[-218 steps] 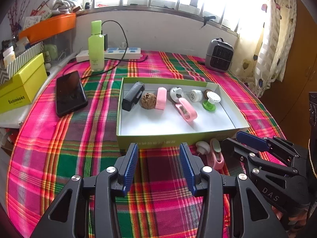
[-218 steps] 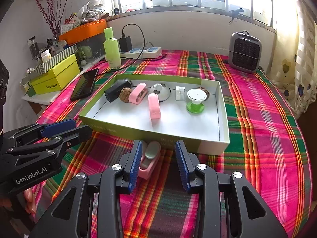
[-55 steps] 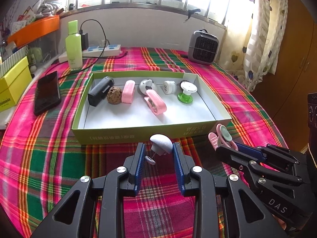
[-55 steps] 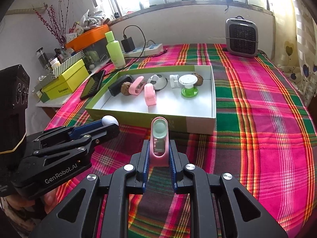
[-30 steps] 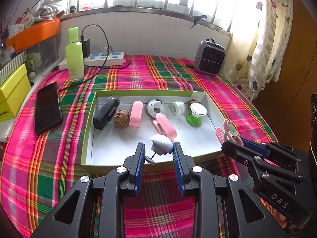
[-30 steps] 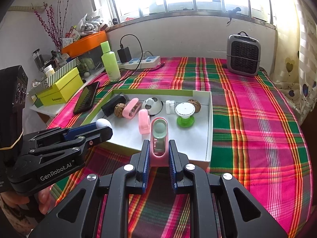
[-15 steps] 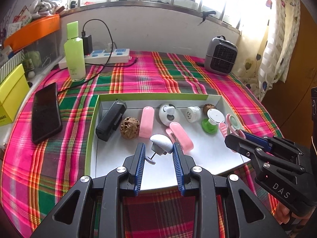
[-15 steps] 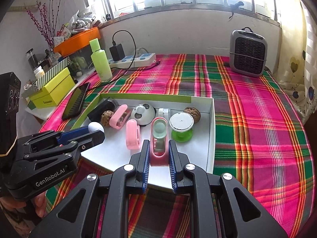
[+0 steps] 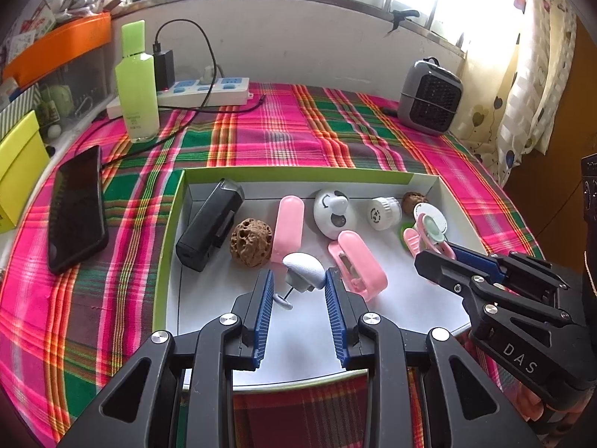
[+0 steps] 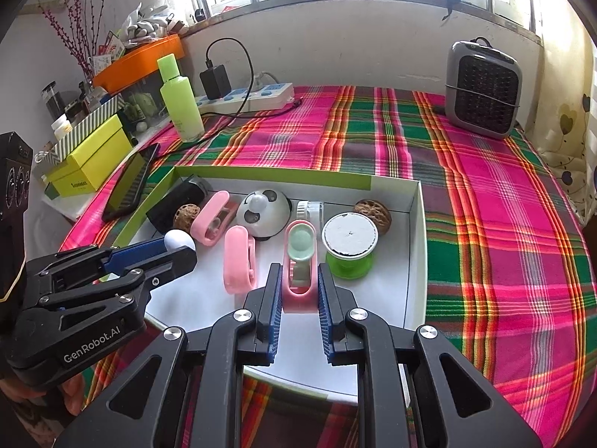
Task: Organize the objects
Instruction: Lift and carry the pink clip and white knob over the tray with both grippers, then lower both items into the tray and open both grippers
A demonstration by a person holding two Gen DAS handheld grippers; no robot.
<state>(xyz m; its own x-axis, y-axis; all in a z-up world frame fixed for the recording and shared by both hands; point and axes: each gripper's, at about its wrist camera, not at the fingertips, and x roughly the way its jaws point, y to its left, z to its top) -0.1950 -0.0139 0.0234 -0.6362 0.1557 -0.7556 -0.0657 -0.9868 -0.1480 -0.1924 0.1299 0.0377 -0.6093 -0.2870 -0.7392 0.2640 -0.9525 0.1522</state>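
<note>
Green-rimmed white tray on plaid tablecloth, holding small items. Right gripper: jaws narrowed, clamped on pink clip with mint pad, above tray floor beside green-based spool. Left gripper: jaws closed on white knob with pin, over tray near pink case.

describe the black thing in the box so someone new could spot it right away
Find the shallow green-rimmed box on the plaid tablecloth. In its far left corner lies a black rectangular case, beside a brown walnut; it is the only dark, boxy item inside.
</note>
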